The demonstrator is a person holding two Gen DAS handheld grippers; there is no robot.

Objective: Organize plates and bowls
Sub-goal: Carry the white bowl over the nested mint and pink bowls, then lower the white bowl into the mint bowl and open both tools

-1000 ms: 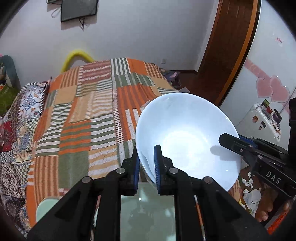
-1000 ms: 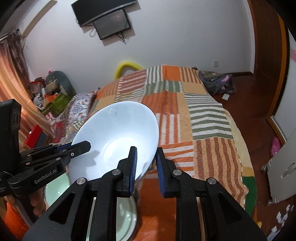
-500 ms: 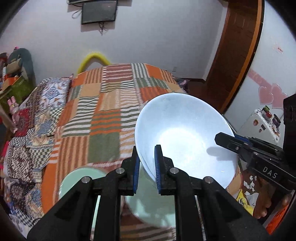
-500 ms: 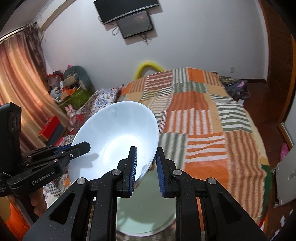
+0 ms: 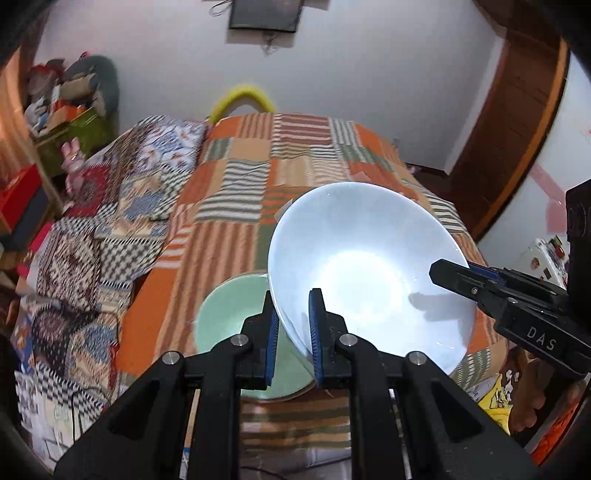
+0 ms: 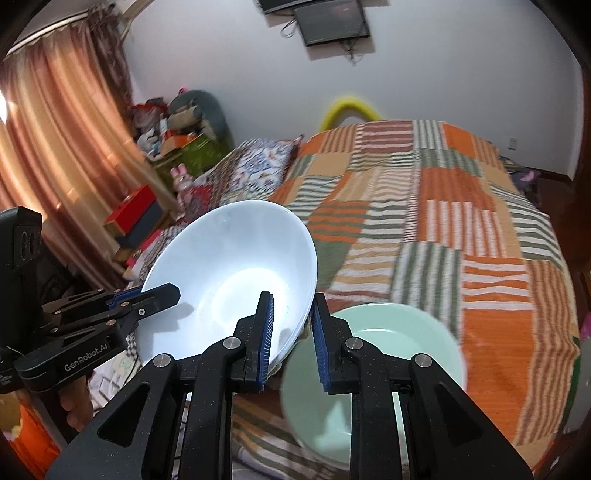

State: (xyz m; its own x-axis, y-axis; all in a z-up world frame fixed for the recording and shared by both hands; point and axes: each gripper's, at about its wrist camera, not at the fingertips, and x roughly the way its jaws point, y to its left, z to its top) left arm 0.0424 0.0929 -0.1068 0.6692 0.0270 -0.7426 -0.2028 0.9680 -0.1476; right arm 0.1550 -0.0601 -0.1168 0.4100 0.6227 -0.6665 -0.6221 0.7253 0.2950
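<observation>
Left gripper at 6 o'clock in left wrist view, blue pads pinching near rim of white bowl; rim wall sandwiched between the two pads, one pad inside, one outside. Bowl tilted, mouth facing camera, spreading from pads toward 1–2 o'clock. Right gripper entering from 3 o'clock, tip clamped on opposite rim, shadow cast on bowl's inner wall. Hand partly visible under it at 4 o'clock. Green bowl just below and behind white bowl at 9–10 o'clock of left pads, resting on bed, partly hidden by white bowl and fingers. Striped patchwork blanket beyond, running toward 12 o'clock; patterned quilt at 9 o'clock; yellow arc at far edge of bed; dark screen on wall at 12 o'clock; wooden door frame at 2 o'clock.

Right wrist view: right gripper at 6 o'clock, pads closed on white bowl rim, bowl lying toward 10–11 o'clock of pads. Left gripper at 9 o'clock, nipping far rim. Green bowl at 3–4 o'clock of pads, on blanket, blurred, apart from white bowl. Curtain at 10 o'clock, clutter pile in far corner, screen on wall at 12 o'clock.
</observation>
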